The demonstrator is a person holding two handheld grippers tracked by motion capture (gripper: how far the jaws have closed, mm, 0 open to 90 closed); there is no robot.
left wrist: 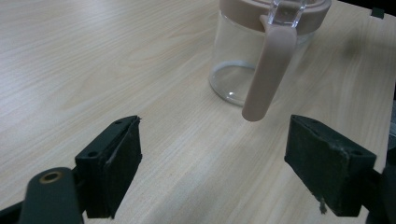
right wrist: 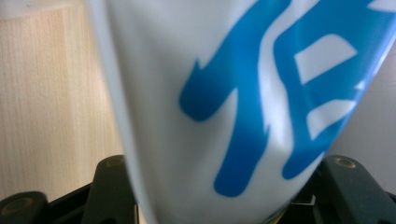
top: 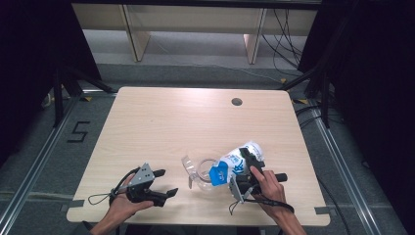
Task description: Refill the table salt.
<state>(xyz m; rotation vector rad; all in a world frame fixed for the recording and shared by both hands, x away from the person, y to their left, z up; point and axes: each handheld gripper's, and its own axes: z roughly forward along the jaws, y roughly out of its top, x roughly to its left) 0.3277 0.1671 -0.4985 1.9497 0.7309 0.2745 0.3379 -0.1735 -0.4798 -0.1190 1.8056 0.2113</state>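
Black jaws of my left gripper [left wrist: 217, 163] stand wide apart with nothing between them, low over the table [top: 161, 117] and aimed at the jar [left wrist: 247, 51]. Its pink handle [left wrist: 268, 74] hangs just ahead of the jaws, not touching them.

My right gripper [top: 246, 177] is closed on a white-and-blue pouch [right wrist: 243, 102]. Both jaws press its sides at a medium opening. In the high view, the pouch [top: 235, 164] is tilted with its blue end down toward the jar [top: 203, 174], at or just over the jar's mouth; I cannot tell whether it touches the rim.

Status, as I judge it: the pouch is picked up and brought to the jar, which has its lid open, so the work is at the pouring stage. I see no contents in the jar, so emptying the pouch remains to be done.

Pose: my left hand [top: 120, 205] rests near the table's front edge, gripper level and pointing right. My right hand [top: 266, 188] holds its gripper angled inward toward the jar.
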